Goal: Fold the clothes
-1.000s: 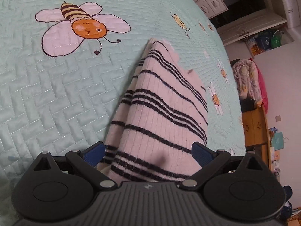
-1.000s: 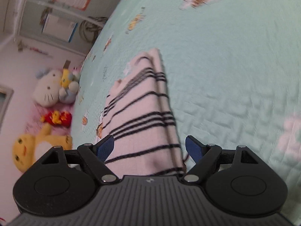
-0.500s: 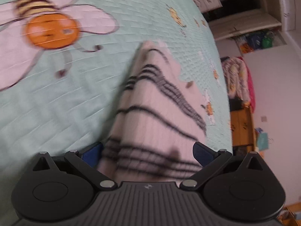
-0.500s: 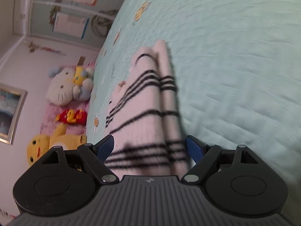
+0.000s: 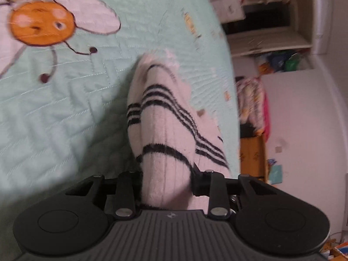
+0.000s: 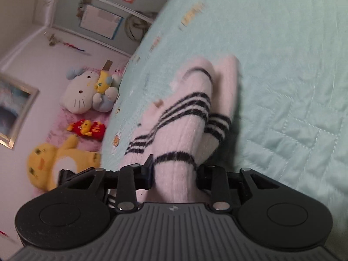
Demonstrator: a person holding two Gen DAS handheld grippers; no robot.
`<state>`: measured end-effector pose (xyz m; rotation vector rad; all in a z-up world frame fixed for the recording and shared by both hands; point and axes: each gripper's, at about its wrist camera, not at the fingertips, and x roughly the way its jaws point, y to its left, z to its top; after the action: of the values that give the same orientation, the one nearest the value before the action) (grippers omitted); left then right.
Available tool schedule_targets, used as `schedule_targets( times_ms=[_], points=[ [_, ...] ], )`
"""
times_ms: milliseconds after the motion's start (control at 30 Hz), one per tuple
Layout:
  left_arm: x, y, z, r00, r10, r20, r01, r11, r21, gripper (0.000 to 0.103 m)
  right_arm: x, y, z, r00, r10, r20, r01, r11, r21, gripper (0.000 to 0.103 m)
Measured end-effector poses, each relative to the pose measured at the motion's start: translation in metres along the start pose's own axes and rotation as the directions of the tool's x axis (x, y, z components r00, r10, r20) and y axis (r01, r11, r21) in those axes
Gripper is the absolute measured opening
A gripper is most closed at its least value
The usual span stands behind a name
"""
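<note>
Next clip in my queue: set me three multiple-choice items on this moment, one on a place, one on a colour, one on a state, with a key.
1. Where does the striped garment lie?
A. on the quilted bedspread
B. on a wooden floor
C. inside a drawer

2. What colour are the garment's stripes?
A. red
B. black
C. green

3. How do the left gripper and the right gripper stand?
A. both wide open, away from the fabric
B. only the left is closed on fabric
C. both closed on a bunched end of the garment

Key:
1 A, the pale green quilt with the bee print spreads out under it.
2 B, dark bands cross pale pink knit.
3 C, in each wrist view the fingers have just closed in and pinch the fabric between them.
</note>
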<state>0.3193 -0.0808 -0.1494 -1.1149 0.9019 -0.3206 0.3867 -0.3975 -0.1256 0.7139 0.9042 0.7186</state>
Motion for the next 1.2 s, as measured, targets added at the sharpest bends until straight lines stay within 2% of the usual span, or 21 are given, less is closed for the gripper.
schedule_targets(
  times_ms=[133, 233, 333, 400, 467, 533, 633, 667, 733, 767, 833, 867, 900, 933, 1000, 1067, 1100, 1167, 1200],
  points=[
    [-0.064, -0.013, -0.021, 0.995, -0.057, 0.078, 0.055, 0.998, 0.026, 0.033, -0.012, 0.072, -0.014, 1.0, 0.0, 0.015, 0.002, 0.988, -0.156, 0.032],
    [-0.135, -0.013, -0.036, 0.988, -0.054, 0.146, 0.048, 0.998, 0.043, 0.033, -0.008, 0.122, -0.026, 0.997, 0.07, -0.033, -0.075, 0.976, -0.202, 0.032],
    [-0.219, -0.005, -0.042, 0.972, 0.015, 0.236, -0.02, 1.0, 0.02, 0.033, 0.017, 0.172, -0.047, 0.977, 0.169, -0.131, -0.192, 0.963, -0.188, 0.032],
    [-0.283, 0.0, -0.039, 0.948, 0.091, 0.305, -0.099, 0.995, 0.011, 0.033, 0.049, 0.205, -0.069, 0.949, 0.241, -0.205, -0.274, 0.95, -0.15, 0.032],
    [-0.344, 0.006, -0.038, 0.915, 0.168, 0.368, -0.175, 0.984, -0.015, 0.033, 0.09, 0.235, -0.095, 0.907, 0.323, -0.271, -0.352, 0.934, -0.065, 0.032],
    [-0.397, 0.01, -0.033, 0.872, 0.24, 0.427, -0.253, 0.967, -0.027, 0.034, 0.125, 0.257, -0.12, 0.872, 0.384, -0.303, -0.401, 0.916, 0.007, 0.032],
    [-0.448, 0.028, -0.015, 0.815, 0.32, 0.483, -0.344, 0.938, -0.041, 0.035, 0.177, 0.288, -0.156, 0.815, 0.472, -0.337, -0.462, 0.879, 0.115, 0.032],
    [-0.451, 0.045, -0.007, 0.798, 0.367, 0.478, -0.384, 0.921, -0.066, 0.037, 0.196, 0.287, -0.166, 0.825, 0.437, -0.358, -0.427, 0.897, 0.11, 0.032],
    [-0.454, 0.08, 0.009, 0.759, 0.461, 0.46, -0.462, 0.879, -0.118, 0.048, 0.234, 0.278, -0.184, 0.851, 0.337, -0.402, -0.333, 0.939, 0.082, 0.036],
    [-0.45, 0.104, 0.016, 0.725, 0.532, 0.438, -0.519, 0.84, -0.16, 0.052, 0.253, 0.274, -0.193, 0.86, 0.286, -0.423, -0.285, 0.956, 0.066, 0.044],
    [-0.44, 0.155, 0.028, 0.642, 0.666, 0.38, -0.627, 0.741, -0.241, 0.056, 0.275, 0.262, -0.206, 0.875, 0.202, -0.441, -0.204, 0.978, 0.043, 0.05],
    [-0.441, 0.171, 0.028, 0.64, 0.659, 0.395, -0.597, 0.75, -0.286, 0.058, 0.274, 0.253, -0.209, 0.884, 0.174, -0.434, -0.174, 0.984, 0.04, 0.05],
    [-0.447, 0.179, 0.023, 0.655, 0.618, 0.434, -0.531, 0.786, -0.317, 0.061, 0.274, 0.245, -0.211, 0.892, 0.146, -0.428, -0.144, 0.989, 0.038, 0.05],
    [-0.448, 0.176, 0.021, 0.661, 0.585, 0.47, -0.486, 0.811, -0.326, 0.061, 0.273, 0.237, -0.214, 0.899, 0.118, -0.421, -0.113, 0.993, 0.036, 0.05],
    [-0.453, 0.163, 0.014, 0.628, 0.576, 0.523, -0.494, 0.815, -0.303, 0.06, 0.257, 0.238, -0.21, 0.9, 0.098, -0.425, -0.122, 0.992, -0.028, 0.052],
    [-0.454, 0.139, 0.004, 0.551, 0.604, 0.576, -0.55, 0.782, -0.294, 0.059, 0.236, 0.242, -0.206, 0.911, 0.059, -0.408, -0.118, 0.986, -0.12, 0.053],
    [-0.456, 0.127, -0.003, 0.52, 0.606, 0.603, -0.56, 0.774, -0.295, 0.059, 0.226, 0.245, -0.205, 0.914, 0.055, -0.401, -0.122, 0.982, -0.144, 0.053],
    [-0.456, 0.104, -0.021, 0.499, 0.572, 0.651, -0.561, 0.786, -0.26, 0.06, 0.207, 0.252, -0.21, 0.908, 0.062, -0.414, -0.152, 0.97, -0.187, 0.053],
    [-0.449, 0.091, -0.031, 0.497, 0.557, 0.665, -0.587, 0.78, -0.215, 0.065, 0.198, 0.256, -0.215, 0.902, 0.063, -0.426, -0.168, 0.963, -0.213, 0.053]
  ],
)
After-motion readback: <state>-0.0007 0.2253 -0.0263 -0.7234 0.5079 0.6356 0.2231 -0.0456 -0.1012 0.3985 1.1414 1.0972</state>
